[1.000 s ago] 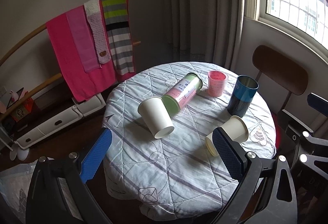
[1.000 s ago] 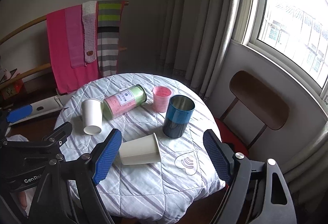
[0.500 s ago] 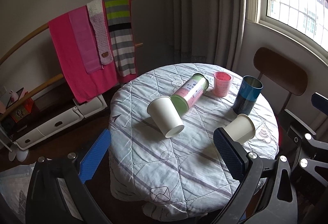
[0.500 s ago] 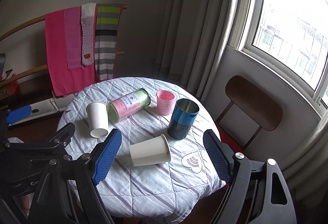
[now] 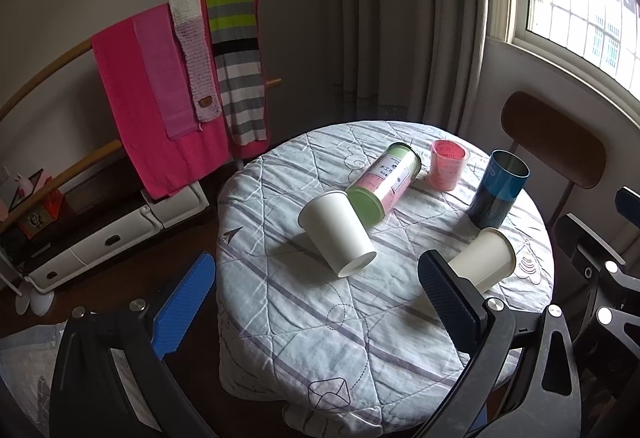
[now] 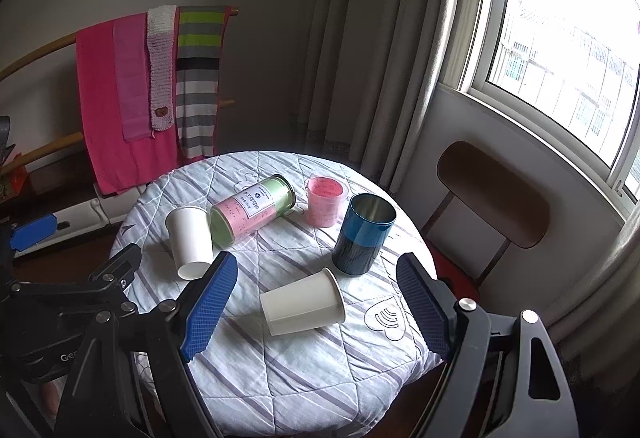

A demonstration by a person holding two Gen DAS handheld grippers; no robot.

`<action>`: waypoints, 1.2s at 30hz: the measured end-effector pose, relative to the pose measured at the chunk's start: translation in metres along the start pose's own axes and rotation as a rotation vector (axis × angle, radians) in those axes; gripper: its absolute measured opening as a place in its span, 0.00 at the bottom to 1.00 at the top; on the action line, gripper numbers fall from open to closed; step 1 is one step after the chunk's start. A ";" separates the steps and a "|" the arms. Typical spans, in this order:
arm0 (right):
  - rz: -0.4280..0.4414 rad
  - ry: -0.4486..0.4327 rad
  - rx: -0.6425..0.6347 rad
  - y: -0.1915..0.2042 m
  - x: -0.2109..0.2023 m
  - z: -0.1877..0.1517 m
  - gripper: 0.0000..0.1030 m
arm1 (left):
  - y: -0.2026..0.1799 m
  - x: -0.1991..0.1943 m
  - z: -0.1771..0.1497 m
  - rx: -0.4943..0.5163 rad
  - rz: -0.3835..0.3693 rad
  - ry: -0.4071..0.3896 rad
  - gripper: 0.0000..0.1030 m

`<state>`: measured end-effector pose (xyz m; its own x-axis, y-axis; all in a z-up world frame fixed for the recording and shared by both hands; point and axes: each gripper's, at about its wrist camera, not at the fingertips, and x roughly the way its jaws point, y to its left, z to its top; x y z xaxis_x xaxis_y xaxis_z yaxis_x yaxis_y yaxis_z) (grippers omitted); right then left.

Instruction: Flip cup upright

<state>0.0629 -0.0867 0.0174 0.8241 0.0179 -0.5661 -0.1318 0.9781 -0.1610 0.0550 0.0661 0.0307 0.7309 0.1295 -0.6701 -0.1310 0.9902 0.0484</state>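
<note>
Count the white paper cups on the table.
2. One white paper cup lies tipped against the green end of the pink canister; the other white paper cup lies on its side in front of the blue tin. None seems hidden.

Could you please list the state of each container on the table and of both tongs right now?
White paper cup near the green canister: on its side.
White paper cup near the blue tin: on its side.
Green and pink canister: lying on its side.
Pink cup: upright, mouth up.
Blue tin: upright, open at the top.
Left tongs: open, holding nothing.
Right tongs: open, holding nothing.
</note>
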 end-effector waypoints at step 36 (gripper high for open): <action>0.004 0.011 0.049 -0.009 0.014 0.005 0.81 | -0.016 0.010 0.012 0.026 -0.023 0.000 1.00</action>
<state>0.0785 -0.0943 0.0147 0.8173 0.0196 -0.5759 -0.1074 0.9871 -0.1189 0.0729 0.0527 0.0323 0.7337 0.1066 -0.6711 -0.0968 0.9939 0.0520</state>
